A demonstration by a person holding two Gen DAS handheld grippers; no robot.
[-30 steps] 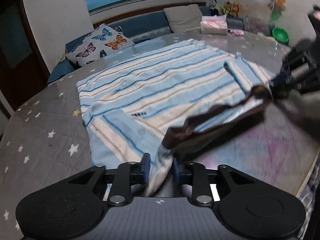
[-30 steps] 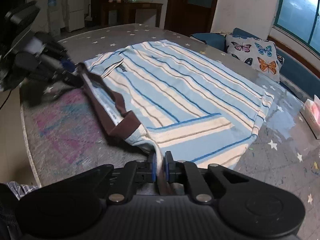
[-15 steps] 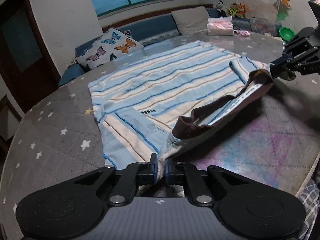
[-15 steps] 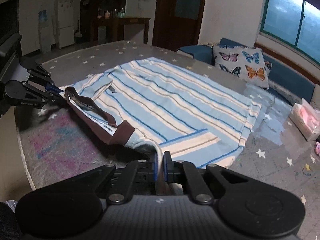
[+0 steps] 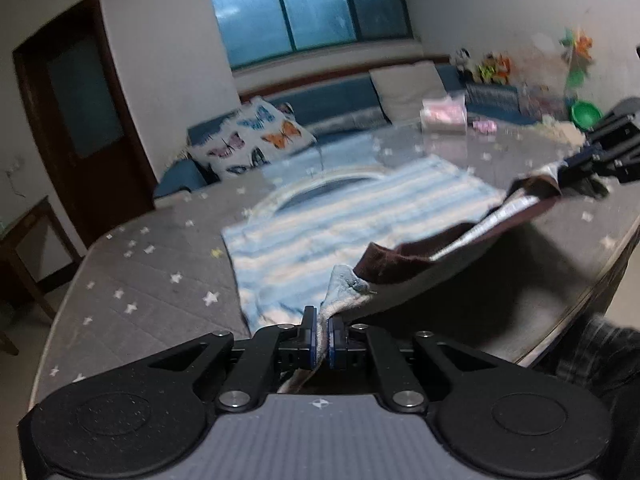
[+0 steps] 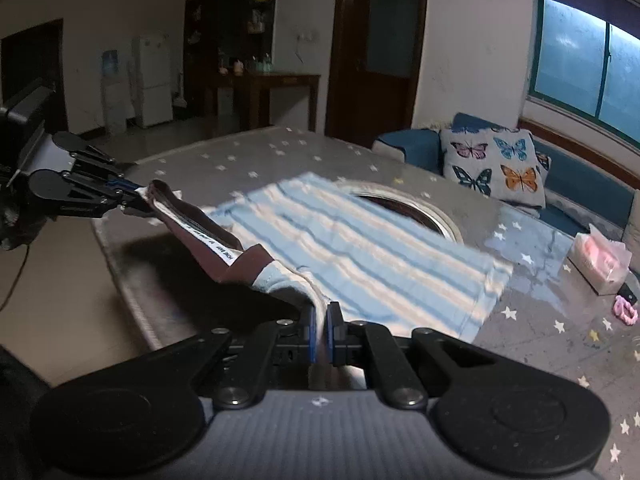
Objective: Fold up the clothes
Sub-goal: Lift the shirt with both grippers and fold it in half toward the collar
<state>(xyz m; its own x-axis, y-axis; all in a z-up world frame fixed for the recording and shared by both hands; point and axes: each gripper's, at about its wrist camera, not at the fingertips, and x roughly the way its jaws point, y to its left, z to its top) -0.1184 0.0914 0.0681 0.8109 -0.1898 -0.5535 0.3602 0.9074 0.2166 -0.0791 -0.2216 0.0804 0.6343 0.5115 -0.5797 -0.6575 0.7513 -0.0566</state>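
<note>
A light blue and cream striped shirt [image 5: 340, 216] with a brown collar [image 5: 452, 248] lies partly on the grey star-patterned table [image 5: 152, 264]. My left gripper [image 5: 322, 338] is shut on one shoulder corner of the shirt. My right gripper [image 6: 321, 334] is shut on the other shoulder corner. Both hold the collar end lifted above the near table edge, with the collar [image 6: 200, 228] hanging stretched between them. The shirt's body [image 6: 360, 256] slopes down to the table. Each gripper shows in the other's view, the right one [image 5: 568, 172] and the left one [image 6: 132, 196].
A round metal ring [image 6: 416, 208] in the table is partly uncovered beyond the shirt's hem. A pink tissue pack [image 6: 600, 260] and a pink hair tie [image 6: 626, 310] lie at the table's far side. A sofa with a butterfly pillow [image 5: 256, 140] stands behind.
Both grippers have risen and pulled back toward me with the shirt's shoulders. The shirt has slid along the table and now lies shorter on it, uncovering the metal ring.
</note>
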